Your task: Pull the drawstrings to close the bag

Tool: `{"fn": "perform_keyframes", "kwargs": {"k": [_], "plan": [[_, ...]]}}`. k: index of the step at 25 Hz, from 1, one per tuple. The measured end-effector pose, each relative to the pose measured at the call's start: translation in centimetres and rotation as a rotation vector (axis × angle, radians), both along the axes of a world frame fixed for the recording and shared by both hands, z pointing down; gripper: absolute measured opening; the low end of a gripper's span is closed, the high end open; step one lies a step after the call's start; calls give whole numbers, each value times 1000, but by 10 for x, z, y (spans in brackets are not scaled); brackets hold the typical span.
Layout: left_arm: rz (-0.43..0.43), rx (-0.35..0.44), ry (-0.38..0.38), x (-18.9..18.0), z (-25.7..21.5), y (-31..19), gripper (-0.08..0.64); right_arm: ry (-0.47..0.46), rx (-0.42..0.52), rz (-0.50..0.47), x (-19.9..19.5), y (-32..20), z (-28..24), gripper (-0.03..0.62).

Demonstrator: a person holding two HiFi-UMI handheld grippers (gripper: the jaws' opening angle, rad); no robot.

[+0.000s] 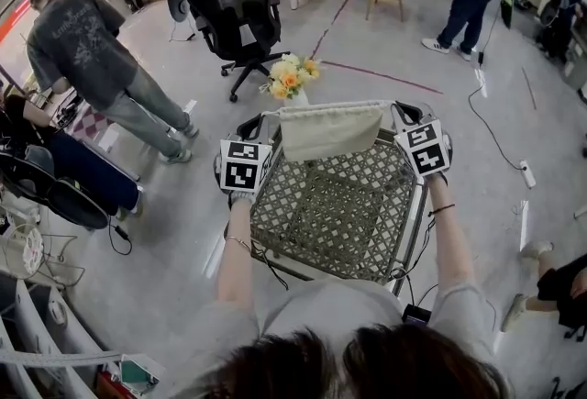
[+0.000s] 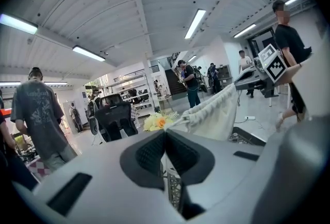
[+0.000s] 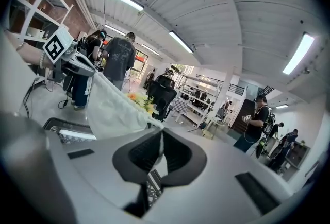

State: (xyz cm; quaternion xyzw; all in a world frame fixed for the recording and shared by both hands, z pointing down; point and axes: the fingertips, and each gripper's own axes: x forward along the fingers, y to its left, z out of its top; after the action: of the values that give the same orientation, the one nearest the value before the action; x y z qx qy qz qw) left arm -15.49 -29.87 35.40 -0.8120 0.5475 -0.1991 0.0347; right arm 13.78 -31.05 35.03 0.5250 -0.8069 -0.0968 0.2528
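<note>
- Grey wire-mesh basket (image 1: 335,209) stands nearest the person, directly below the head view's centre.
- Left gripper (image 1: 260,122), at the basket's 11 o'clock corner: its jaws are pressed together on a drawstring (image 2: 178,122) that runs out to the bag's gathered hem.
- Right gripper (image 1: 397,110), at the basket's 1 o'clock corner: its jaws likewise pinch the opposite drawstring (image 3: 154,122), with no gap showing between the pads.
- Cream cloth bag (image 1: 330,131) hangs between the two grippers at the basket's 12 o'clock edge, clear of the floor. Its top hem is stretched wide from one gripper to the other.
- Step in hand, as judged: the pull itself. Both cords are gripped, but the mouth looks only lightly puckered, not cinched.
- Next move, as judged: draw the grippers apart, left toward 9 o'clock and right toward 3 o'clock, with both pinches firm so neither cord slips.
- Yellow flowers (image 1: 292,76) and a black office chair (image 1: 240,7) lie beyond, toward 11 o'clock.
</note>
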Motion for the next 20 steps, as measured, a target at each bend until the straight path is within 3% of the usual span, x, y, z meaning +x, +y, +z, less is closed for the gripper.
{"fn": "perform_keyframes", "kwargs": {"k": [7,14,20], "plan": [[-18,17,36,2,-1,2,27,-56,6,40,9,2,1,21],[-46,41,123,0,-9,3,26,-177,23,96,18,2,-4,21],[-57,54,150,-1,-13,8,26,-253,36,127,23,6,-5,21]]}}
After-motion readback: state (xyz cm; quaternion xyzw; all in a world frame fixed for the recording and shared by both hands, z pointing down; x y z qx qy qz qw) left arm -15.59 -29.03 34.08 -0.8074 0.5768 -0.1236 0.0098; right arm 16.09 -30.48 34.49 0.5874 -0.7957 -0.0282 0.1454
